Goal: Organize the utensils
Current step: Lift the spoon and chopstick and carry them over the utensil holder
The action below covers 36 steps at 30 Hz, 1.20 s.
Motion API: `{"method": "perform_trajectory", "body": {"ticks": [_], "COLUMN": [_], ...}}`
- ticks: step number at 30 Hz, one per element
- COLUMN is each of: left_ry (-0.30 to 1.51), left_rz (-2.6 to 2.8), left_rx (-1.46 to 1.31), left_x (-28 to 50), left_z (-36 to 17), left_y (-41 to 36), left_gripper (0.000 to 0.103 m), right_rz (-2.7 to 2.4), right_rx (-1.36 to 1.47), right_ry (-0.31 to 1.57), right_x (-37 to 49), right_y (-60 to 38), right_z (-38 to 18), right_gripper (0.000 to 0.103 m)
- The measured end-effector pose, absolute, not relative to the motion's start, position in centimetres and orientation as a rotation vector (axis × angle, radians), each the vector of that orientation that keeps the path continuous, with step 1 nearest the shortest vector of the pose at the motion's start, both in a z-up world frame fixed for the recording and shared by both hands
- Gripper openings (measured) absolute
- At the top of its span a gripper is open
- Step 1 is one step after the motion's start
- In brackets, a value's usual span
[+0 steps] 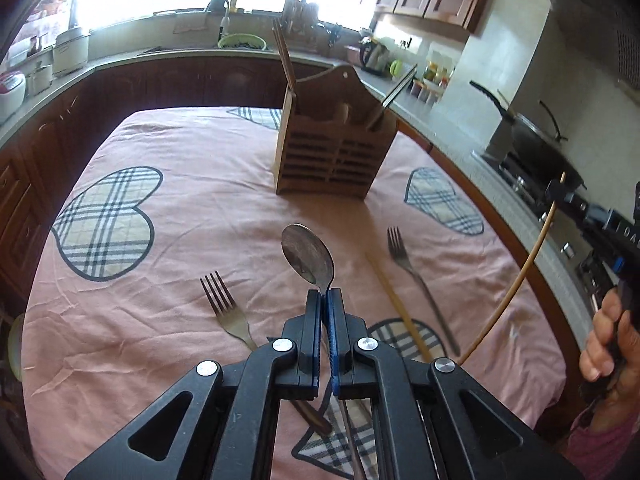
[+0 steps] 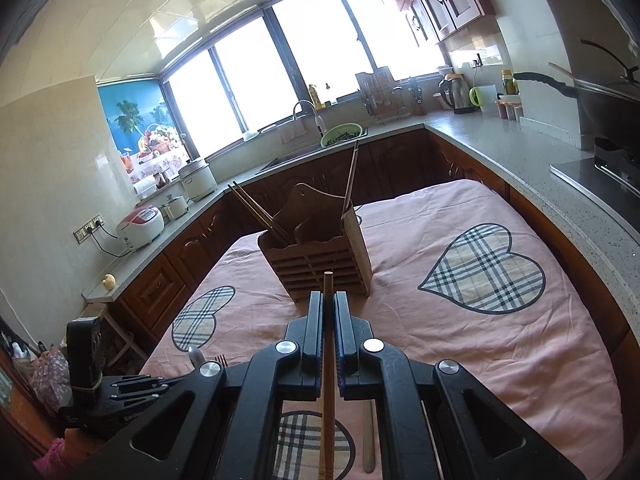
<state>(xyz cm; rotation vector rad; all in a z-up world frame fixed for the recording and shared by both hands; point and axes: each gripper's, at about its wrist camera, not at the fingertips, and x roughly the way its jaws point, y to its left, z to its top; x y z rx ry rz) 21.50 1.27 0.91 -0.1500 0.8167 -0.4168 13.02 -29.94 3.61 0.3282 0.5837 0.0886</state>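
- A kitchen with a bright bay window and dark wood cabinets surrounds a desk under a pink cloth (image 1: 168, 216) printed with plaid hearts.
- The wooden utensil holder (image 1: 332, 152) stands toward the far side of the desk, with dark chopsticks (image 1: 285, 56) already leaning out of its compartments.
- The left tongs (image 1: 325, 300) are clamped on the neck of a metal spoon (image 1: 307, 254), its bowl raised above the cloth and pointing toward the holder.
- The right tongs (image 2: 329, 300) are pinched shut on a light wooden chopstick (image 2: 328, 360), whose tip reaches just short of the holder's slatted front.
- To do this step well, I judge the spoon should be carried over a free compartment, tipped handle-down and released only once it sits inside (the thin neck could swivel in the pads). The chopstick belongs with the others.
- Only the left view shows what is left on the cloth: a near fork (image 1: 226, 312), a far fork (image 1: 408, 264) and a second light chopstick (image 1: 394, 304) between them, plus the hand (image 1: 608, 340) carrying the right tool.
- Only the right view shows the holder's left side and how the chopstick lies straight between the pads.
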Motion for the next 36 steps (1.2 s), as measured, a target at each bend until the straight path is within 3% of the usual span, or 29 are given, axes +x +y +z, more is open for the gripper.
{"method": "perform_trajectory", "body": {"ticks": [11, 22, 36], "left_ry": [0.581, 0.371, 0.240], "left_rz": [-0.377, -0.273, -0.194], "left_rx": [-0.288, -0.243, -0.164], "left_x": [18.6, 18.6, 25.5], "left_z": [5.3, 6.9, 5.8], "left_y": [5.3, 3.8, -0.3], "left_gripper": [0.002, 0.002, 0.002], "right_rz": [0.101, 0.110, 0.110], "right_rx": [0.296, 0.291, 0.297], "right_ry": [0.513, 0.431, 0.329], "right_x": [13.4, 15.4, 21.0], "right_y": [-28.9, -28.6, -29.4], "right_z": [5.8, 7.5, 9.3], "right_gripper": [0.004, 0.004, 0.004]}}
